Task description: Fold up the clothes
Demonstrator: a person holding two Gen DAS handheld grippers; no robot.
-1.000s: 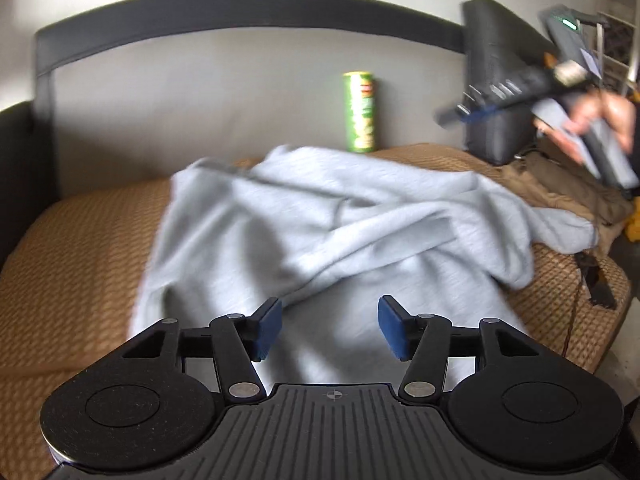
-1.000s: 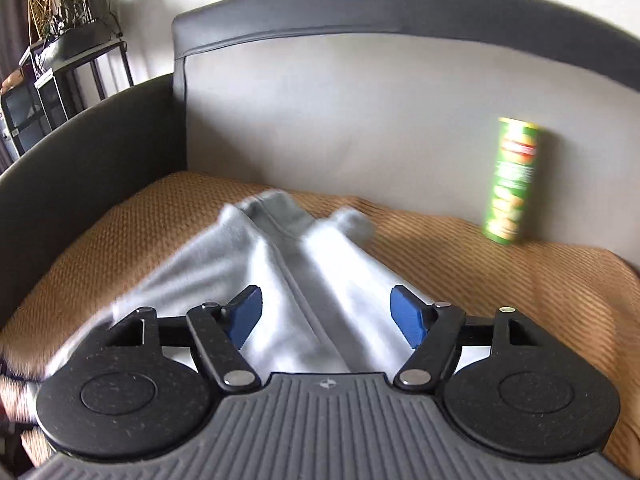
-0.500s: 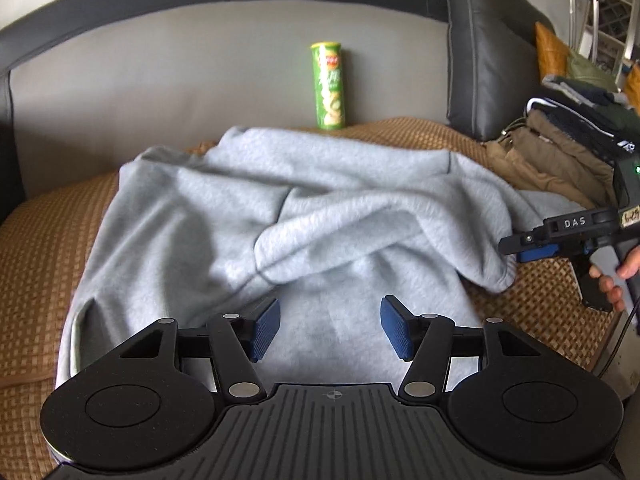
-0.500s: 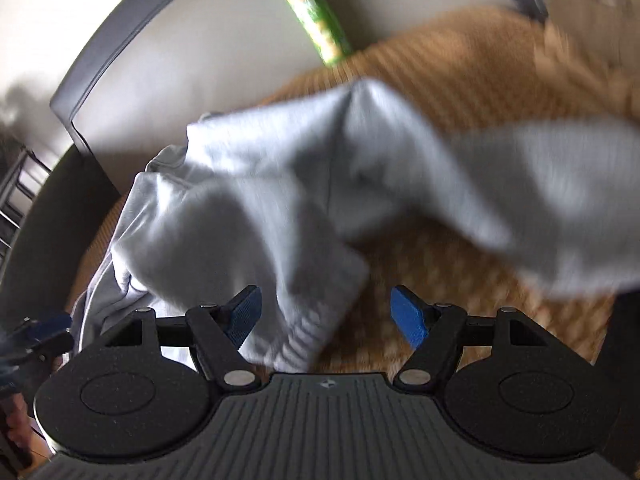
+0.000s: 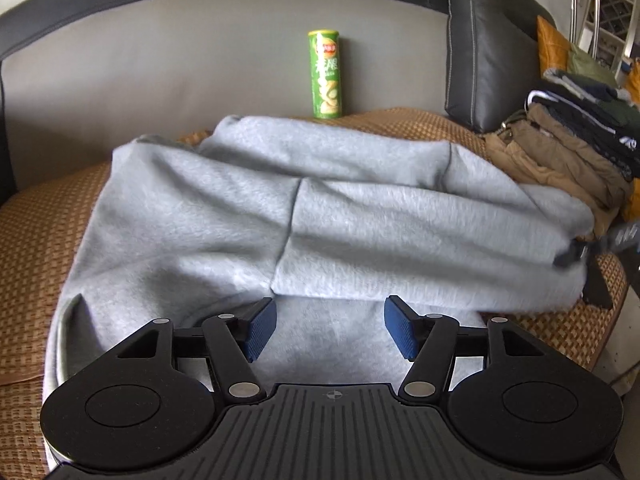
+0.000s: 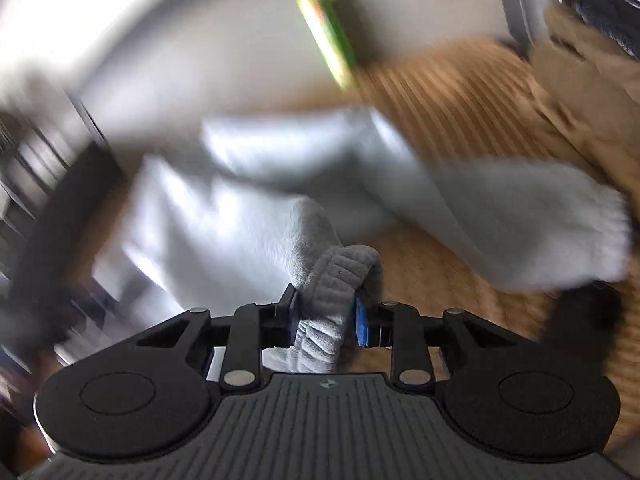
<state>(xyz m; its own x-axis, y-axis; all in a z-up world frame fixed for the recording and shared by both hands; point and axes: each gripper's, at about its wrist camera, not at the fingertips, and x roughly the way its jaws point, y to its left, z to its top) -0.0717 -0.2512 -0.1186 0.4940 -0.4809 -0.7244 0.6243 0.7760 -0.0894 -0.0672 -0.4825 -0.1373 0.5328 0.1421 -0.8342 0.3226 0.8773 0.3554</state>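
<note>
A light grey fleece garment lies spread on the brown woven mat of a sofa. My left gripper hovers over its near edge, jaws opening, with nothing between the blue pads. At the right edge of the left wrist view, the blurred right gripper is at the garment's right end. In the right wrist view, my right gripper is closing, its pads pressing on a ribbed cuff of the garment. A second cuff hangs out to the right. That view is heavily blurred.
A green chips can stands against the grey sofa back. A dark cushion leans at the right. Beside it is a stack of folded clothes, brown and dark. The sofa's front edge runs at the lower right.
My right gripper swung down to the garment's right end and closed on a ribbed cuff. The cloth now lies stretched flatter towards the right. The left gripper moved in a little lower.
</note>
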